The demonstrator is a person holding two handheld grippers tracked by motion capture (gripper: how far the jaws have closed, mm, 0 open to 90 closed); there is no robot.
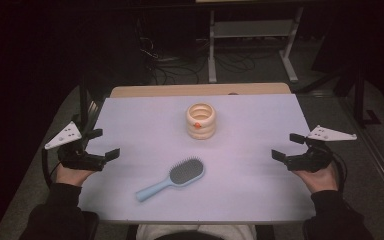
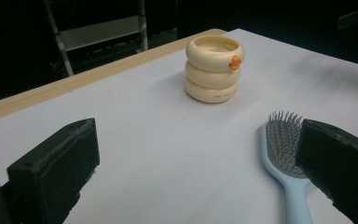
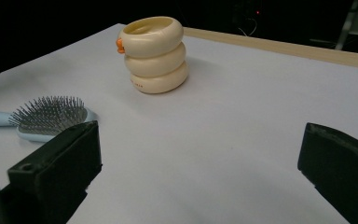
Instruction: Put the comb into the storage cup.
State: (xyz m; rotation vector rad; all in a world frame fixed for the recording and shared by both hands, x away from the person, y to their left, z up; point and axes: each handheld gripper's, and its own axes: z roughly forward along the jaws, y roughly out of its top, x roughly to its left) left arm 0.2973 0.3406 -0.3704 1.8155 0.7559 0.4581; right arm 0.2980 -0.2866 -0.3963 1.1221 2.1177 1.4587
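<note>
Hairbrush [image 1: 172, 177] lies lower centre of frame, bristles up. Looks light, stiff plastic; the slim handle is the best grab, bristle head would slip. Left gripper [image 1: 101, 145] and right gripper [image 1: 286, 146]: jaws wide apart, empty.

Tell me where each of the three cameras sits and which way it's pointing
High view: above the person's side, facing forward and down on the table; forearms, left gripper and right gripper enter from below.
Left gripper view: rides the left gripper, looking between its open jaws toward the ringed holder; hairbrush at right.
Right gripper view: rides the right gripper, open jaws, facing the holder from the opposite side; hairbrush at left.
Both gripper views share the holder and hairbrush.
</note>
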